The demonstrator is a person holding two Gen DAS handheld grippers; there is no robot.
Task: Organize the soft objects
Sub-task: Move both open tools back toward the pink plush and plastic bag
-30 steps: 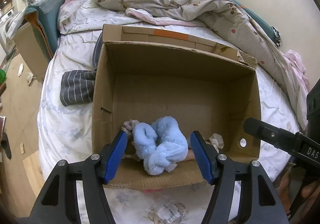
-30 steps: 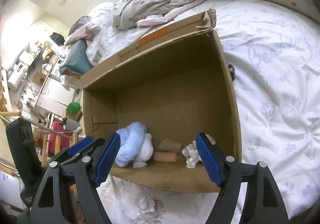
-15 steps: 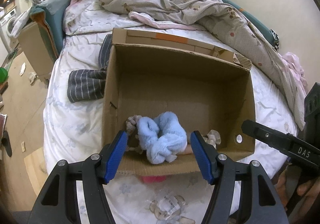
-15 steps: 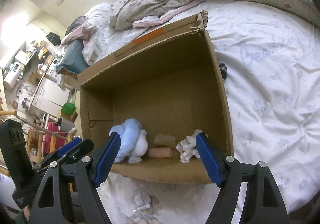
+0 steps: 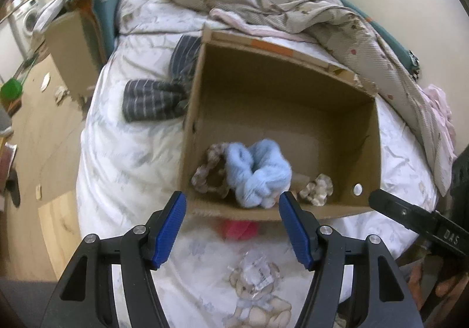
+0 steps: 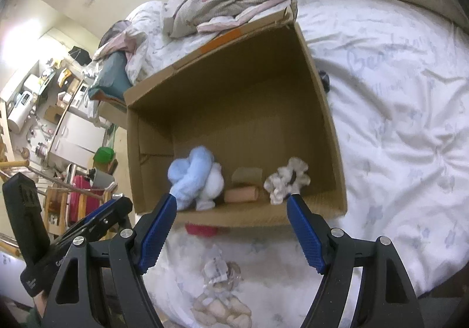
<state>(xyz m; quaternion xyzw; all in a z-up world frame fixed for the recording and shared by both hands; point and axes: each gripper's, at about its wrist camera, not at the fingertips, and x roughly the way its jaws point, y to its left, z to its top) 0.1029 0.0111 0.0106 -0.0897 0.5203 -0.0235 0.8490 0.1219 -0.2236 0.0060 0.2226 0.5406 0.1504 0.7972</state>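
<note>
Cardboard box [image 5: 281, 111] sits just ahead of both claws, w/ blue fluffy bundle [image 5: 258, 172] & scrunchies inside near its front wall. Left gripper [image 5: 231, 225] & right gripper [image 6: 231, 228] both gape wide, nothing held. Pink item [image 5: 239, 228] lies betw. left claw & box; prob. next pick: drop low, straddle it, pinch mid-bulk.

Brown cardboard box [image 5: 281, 111], pale blue fluffy socks [image 5: 258, 172], grey striped cloth [image 5: 152, 99], white floral bedsheet [image 6: 404, 111]
</note>
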